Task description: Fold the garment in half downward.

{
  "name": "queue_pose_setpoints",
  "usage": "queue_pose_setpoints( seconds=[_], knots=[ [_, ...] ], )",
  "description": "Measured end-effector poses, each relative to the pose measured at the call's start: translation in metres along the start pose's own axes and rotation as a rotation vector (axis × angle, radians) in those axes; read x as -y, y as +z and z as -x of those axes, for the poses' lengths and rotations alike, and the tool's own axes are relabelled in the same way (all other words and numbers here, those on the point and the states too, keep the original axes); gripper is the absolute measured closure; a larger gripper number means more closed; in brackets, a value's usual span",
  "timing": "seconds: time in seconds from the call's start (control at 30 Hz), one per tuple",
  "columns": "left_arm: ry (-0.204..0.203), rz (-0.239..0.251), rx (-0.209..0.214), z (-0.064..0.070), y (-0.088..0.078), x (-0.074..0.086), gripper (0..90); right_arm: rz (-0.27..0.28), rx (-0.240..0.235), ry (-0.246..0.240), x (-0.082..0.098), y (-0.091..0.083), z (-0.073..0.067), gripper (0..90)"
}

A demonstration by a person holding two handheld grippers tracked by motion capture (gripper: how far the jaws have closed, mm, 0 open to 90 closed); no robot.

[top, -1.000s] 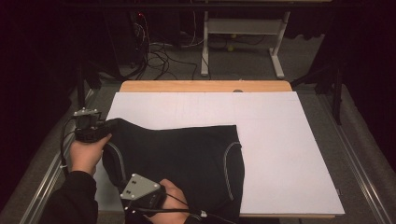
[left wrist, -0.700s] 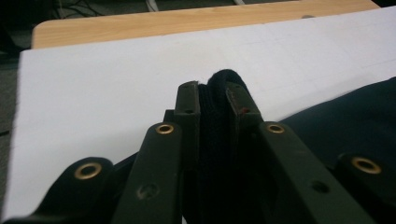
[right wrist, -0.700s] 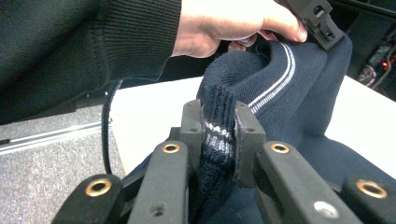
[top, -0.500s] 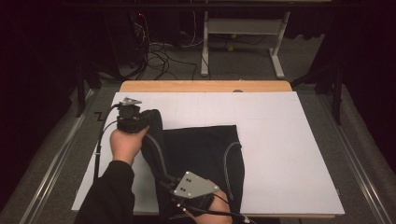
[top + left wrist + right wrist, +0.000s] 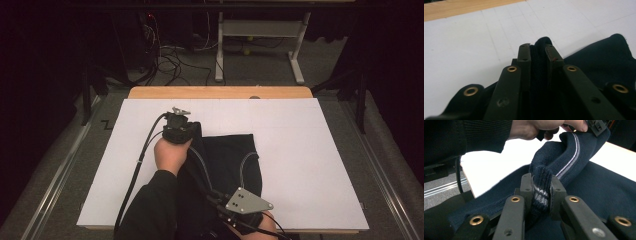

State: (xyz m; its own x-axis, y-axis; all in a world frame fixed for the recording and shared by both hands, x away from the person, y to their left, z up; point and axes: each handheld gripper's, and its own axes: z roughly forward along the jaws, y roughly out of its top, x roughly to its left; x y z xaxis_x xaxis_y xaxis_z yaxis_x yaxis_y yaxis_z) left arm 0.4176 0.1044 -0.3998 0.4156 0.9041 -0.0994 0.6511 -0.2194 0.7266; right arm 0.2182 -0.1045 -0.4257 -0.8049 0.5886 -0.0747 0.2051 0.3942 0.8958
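Right gripper view, ribbed navy knit garment, white-striped hem pinched by fingers

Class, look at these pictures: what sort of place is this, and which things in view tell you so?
Probably a lab or recording workshop, not a home. A white sheet covers the worktable, loose cables trail over the grey floor behind, and a metal frame stand stands among dark curtains.

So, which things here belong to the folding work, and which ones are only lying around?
In use:
- dark blue knitted garment
- left hand-held gripper
- right hand-held gripper
- white sheet

Just around:
- floor cables
- table frame
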Motion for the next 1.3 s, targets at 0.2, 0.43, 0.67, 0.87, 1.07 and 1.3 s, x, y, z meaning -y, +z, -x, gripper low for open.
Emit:
queue_pose_setpoints(
  seconds=[0.2,0.43,0.67,0.87,1.07,1.3],
  knots=[
    [0.027,-0.01,0.016,0.02,0.011,-0.004,73.2,-0.018,0.022,0.01,0.014,-0.01,0.007,78.6],
    [0.046,-0.021,0.025,0.039,0.022,-0.007,72.8,-0.028,0.041,0.036,0.028,-0.023,0.013,78.4],
    [0.058,-0.032,0.036,0.053,0.03,-0.008,72.2,-0.043,0.059,0.057,0.039,-0.031,0.019,78.2],
    [0.059,-0.047,0.045,0.059,0.038,-0.006,71.9,-0.056,0.074,0.067,0.046,-0.037,0.023,77.8],
    [0.069,-0.051,0.057,0.066,0.042,-0.006,71.9,-0.069,0.076,0.07,0.051,-0.042,0.025,77.9],
    [0.083,-0.056,0.069,0.073,0.042,-0.007,71.9,-0.07,0.073,0.073,0.054,-0.048,0.023,77.9]
  ],
)
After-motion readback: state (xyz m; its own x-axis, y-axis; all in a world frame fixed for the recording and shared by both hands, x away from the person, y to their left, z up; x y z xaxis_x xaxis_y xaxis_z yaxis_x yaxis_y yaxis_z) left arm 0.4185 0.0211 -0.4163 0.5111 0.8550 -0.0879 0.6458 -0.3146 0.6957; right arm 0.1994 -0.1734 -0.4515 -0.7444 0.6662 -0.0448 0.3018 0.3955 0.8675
